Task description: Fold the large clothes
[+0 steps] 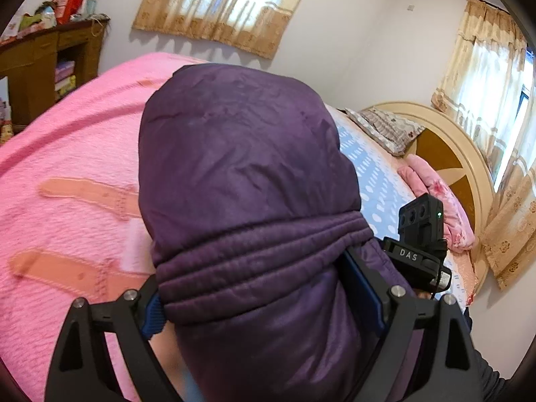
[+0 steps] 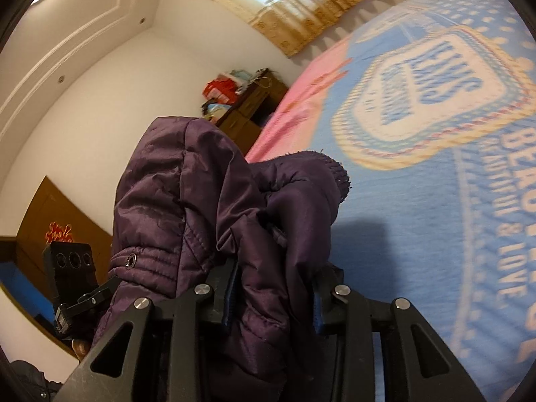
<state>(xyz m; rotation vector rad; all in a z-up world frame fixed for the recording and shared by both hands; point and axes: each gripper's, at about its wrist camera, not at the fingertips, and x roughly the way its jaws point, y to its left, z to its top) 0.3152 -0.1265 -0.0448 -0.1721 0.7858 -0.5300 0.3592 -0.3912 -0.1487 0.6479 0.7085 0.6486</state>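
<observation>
Purple jacket point(image 1: 248, 174) hides bed's middle; blanket lettering point(image 2: 432, 80) blurred.

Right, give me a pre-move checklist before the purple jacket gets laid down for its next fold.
1. Left gripper has the purple jacket: ok, a thick bundle fills the wide jaws.
2. Right gripper has it too: ok, pads are pressed on bunched fabric.
3. Jacket lifted off the bed: ok, it hangs up between both grippers.
4. Landing spot on the blue blanket: ok, bare surface shows ahead.
5. Sleeve cuff tucked in: not ok, it sticks out loose to the side.
6. Jacket's lower edge hanging straight: cannot tell, hidden behind the bundle.
</observation>
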